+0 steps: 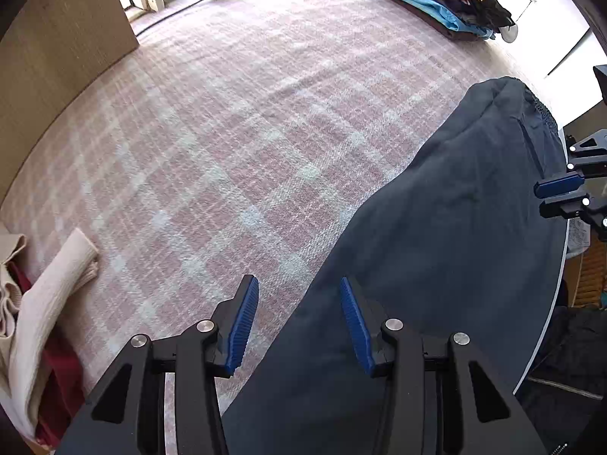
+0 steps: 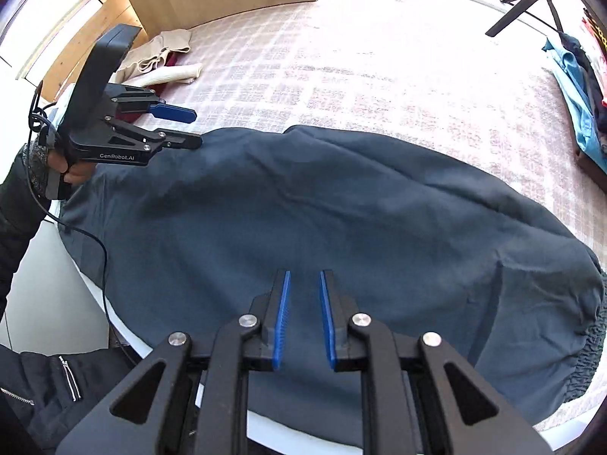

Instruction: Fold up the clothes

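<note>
The dark navy trousers point(image 2: 341, 220) lie spread flat on the plaid-covered desk point(image 2: 341, 76), soft and limp, best taken at the elasticated waistband point(image 2: 592, 345); left tool point(image 1: 299, 322) gapes empty, right tool point(image 2: 304, 316) stands narrow, holding nothing.

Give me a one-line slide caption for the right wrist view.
Right gripper, nearly closed and empty, above dark blue trousers on a checked cloth; open left gripper at their far end.

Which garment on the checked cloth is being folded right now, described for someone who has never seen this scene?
Start at the pink checked tablecloth. On its near edge, under both grippers, lies the dark navy garment, spread wide with a gathered elastic band at one end. Unlike the cream knit and the folded pile at the sides, it lies alone.
</note>
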### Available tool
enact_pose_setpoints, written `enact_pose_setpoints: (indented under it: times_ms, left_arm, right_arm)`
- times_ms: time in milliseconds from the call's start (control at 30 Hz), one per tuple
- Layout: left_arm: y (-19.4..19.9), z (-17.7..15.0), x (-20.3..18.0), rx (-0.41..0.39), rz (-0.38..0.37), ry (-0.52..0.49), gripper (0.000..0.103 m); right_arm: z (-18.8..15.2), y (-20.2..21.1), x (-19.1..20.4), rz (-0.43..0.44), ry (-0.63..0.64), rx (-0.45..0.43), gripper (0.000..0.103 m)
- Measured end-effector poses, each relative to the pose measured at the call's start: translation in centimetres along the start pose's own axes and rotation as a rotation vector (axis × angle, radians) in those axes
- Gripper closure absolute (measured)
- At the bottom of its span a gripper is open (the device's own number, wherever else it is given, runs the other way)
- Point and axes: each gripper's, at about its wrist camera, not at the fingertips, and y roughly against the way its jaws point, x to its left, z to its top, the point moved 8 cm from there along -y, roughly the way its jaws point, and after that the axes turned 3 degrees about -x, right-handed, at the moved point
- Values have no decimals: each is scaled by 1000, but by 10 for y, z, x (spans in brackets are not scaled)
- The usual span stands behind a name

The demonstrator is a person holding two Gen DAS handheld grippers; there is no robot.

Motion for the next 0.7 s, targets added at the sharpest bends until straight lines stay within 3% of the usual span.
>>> enact_pose_setpoints:
  times_ms: [200, 300, 467, 567, 700]
  left_arm:
    - [5, 0, -14, -3, -133, 12, 63]
    - [3, -3, -20, 9, -113, -14, 65]
    - [4, -8, -25, 2, -75, -2, 101]
    - [17, -11, -37, -31, -65, -3, 102]
    - [43, -30, -74, -109, -124, -37, 102]
  right_arm:
    - [-1, -22, 2, 2, 4, 62, 87]
    - [-5, -30, -2, 3, -2, 78, 87]
    - [2, -43, 3, -1, 18, 83, 87]
    - [7, -36, 4, -7, 12, 67, 87]
    - [29, -19, 5, 19, -72, 2, 87]
